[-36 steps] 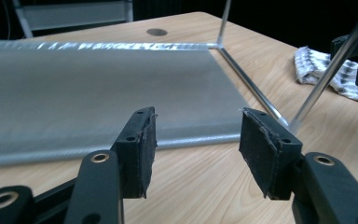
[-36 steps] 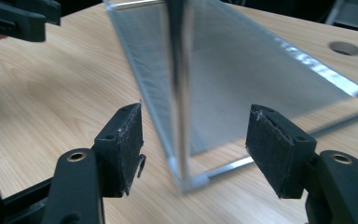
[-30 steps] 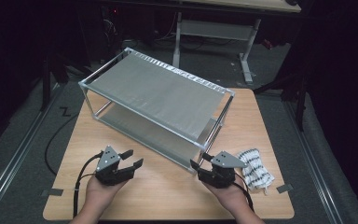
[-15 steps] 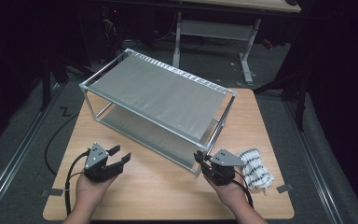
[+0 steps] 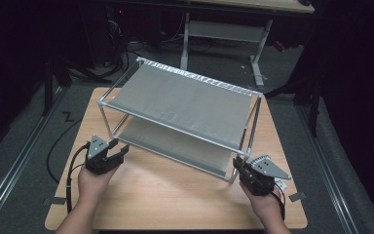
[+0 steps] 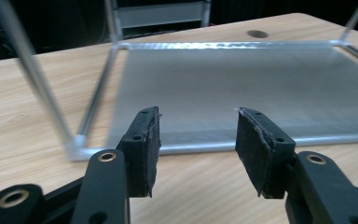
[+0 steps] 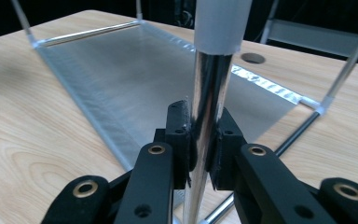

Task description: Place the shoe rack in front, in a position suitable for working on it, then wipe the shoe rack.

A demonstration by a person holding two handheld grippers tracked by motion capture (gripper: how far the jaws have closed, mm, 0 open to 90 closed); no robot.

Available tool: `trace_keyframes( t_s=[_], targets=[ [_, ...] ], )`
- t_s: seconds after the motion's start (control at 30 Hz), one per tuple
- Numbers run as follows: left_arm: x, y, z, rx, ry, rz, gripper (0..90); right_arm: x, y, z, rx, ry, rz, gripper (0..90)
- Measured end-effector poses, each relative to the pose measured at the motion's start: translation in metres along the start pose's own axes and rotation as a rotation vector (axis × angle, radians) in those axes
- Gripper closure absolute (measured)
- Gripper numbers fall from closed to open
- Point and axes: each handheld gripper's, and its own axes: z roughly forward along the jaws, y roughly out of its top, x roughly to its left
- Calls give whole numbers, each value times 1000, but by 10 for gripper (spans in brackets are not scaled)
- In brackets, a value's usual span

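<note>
A two-tier metal rack [image 5: 185, 102] with grey shelves stands on the wooden table [image 5: 175, 195]. My right gripper [image 5: 237, 166] is at its near right corner, jaws shut on the chrome corner post [image 7: 209, 84]; in the right gripper view both pads [image 7: 179, 135] press that post. My left gripper [image 5: 119, 148] sits on the table before the rack's near left corner, open. Its jaws have just been closing a little, with nothing between them. In the left gripper view this gripper [image 6: 196, 135] points at the lower shelf [image 6: 242, 84], and the near left leg [image 6: 42, 88] stands off to the left.
A white patterned object [image 5: 281, 185] lies on the table just behind my right hand, mostly hidden. A black cable [image 5: 58, 146] trails off the table's left side. A metal-legged desk [image 5: 224, 29] stands beyond the table. Bare wood lies between my two hands.
The right gripper has shut on the corner post and moved right, and the rack has shifted right with it. The left gripper has moved left and forward toward the rack's near left corner.
</note>
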Motion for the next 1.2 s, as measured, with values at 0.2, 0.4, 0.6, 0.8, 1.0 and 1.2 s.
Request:
trace_keyframes(
  t_s=[0.2,0.4,0.6,0.8,1.0,1.2],
  targets=[
    [7,1,4,0,45,-3,492,-7,-2,-5,2,-11,7,805],
    [25,-7,13,44,108,-7,460,-9,-1,-3,5,-9,1,804],
    [31,-10,14,55,141,-3,460,-13,0,-1,7,-6,9,805],
    [50,-1,18,47,166,-29,517,-13,-1,-2,6,12,-16,805],
    [58,8,46,8,193,-34,505,-18,-1,-2,7,35,-10,806],
    [63,20,62,-12,181,-78,662,-19,-2,-2,5,45,-6,806]
  ],
)
